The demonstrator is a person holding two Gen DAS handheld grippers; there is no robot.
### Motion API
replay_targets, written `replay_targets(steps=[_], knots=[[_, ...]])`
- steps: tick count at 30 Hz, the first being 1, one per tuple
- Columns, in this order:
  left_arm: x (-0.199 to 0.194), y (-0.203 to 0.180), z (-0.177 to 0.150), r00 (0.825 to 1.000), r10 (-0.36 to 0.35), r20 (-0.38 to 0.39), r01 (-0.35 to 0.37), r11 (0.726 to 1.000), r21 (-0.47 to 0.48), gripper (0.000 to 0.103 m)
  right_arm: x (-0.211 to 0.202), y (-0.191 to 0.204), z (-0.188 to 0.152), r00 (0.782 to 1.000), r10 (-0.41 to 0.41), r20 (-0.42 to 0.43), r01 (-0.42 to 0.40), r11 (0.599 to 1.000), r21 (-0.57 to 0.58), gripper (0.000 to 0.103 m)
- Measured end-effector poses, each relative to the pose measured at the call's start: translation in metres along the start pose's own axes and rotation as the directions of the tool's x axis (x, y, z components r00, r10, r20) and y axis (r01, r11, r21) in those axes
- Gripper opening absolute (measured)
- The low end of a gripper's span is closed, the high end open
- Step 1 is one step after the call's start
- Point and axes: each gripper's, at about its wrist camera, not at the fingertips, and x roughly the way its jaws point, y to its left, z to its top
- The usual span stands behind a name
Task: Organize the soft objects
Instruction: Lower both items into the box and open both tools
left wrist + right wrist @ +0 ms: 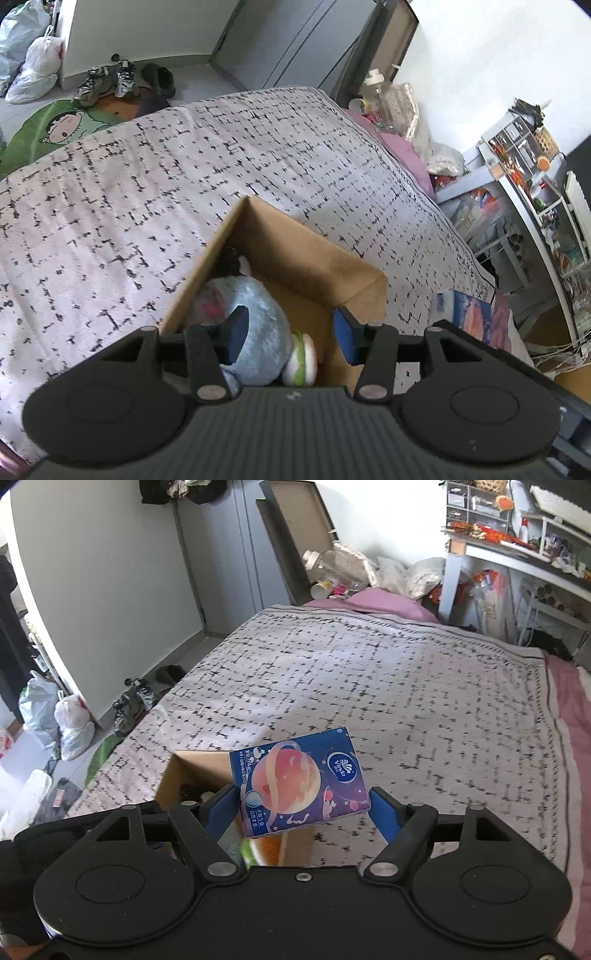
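Observation:
An open cardboard box (317, 258) stands on the bed. Inside it lie a light blue plush toy (255, 317), a small white, green and orange soft toy (303, 358) and something dark at the far corner. My left gripper (290, 332) is open and empty, held over the box opening. My right gripper (301, 812) is shut on a blue tissue pack (299, 781) with a planet print, holding it above the right side of the box (184, 775). The pack also shows at the right in the left wrist view (469, 310).
The bed has a white cover with black marks (369, 672) and a pink sheet (569, 716) at its edge. Shoes (110, 77) and plastic bags (29, 70) lie on the floor. Cluttered shelves (535, 166) stand beside the bed.

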Motion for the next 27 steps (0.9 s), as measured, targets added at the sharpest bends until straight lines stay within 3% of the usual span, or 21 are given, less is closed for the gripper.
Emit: replay_targets(steps=[8, 10, 12, 27], knots=[[-0.012, 0.022, 0.011, 1.000, 0.016, 0.019, -0.015, 1.000, -0.024, 0.050, 0.012, 0.015, 0.005, 0.999, 0.048, -0.023, -0.047, 0.998, 0.051, 0.077], [-0.014, 0.027, 0.014, 1.000, 0.020, 0.022, -0.020, 0.999, -0.028, 0.050, 0.016, 0.013, 0.007, 0.997, 0.079, -0.024, -0.076, 0.991, 0.113, 0.090], [-0.017, 0.031, 0.016, 0.999, 0.024, 0.026, -0.023, 0.999, -0.031, 0.050, 0.017, 0.009, 0.007, 0.995, 0.092, -0.027, -0.087, 0.983, 0.160, 0.091], [-0.029, 0.018, 0.012, 1.000, -0.004, 0.006, 0.004, 1.000, -0.002, 0.051, -0.018, -0.016, -0.004, 0.999, 0.023, -0.034, -0.017, 0.985, 0.173, 0.091]])
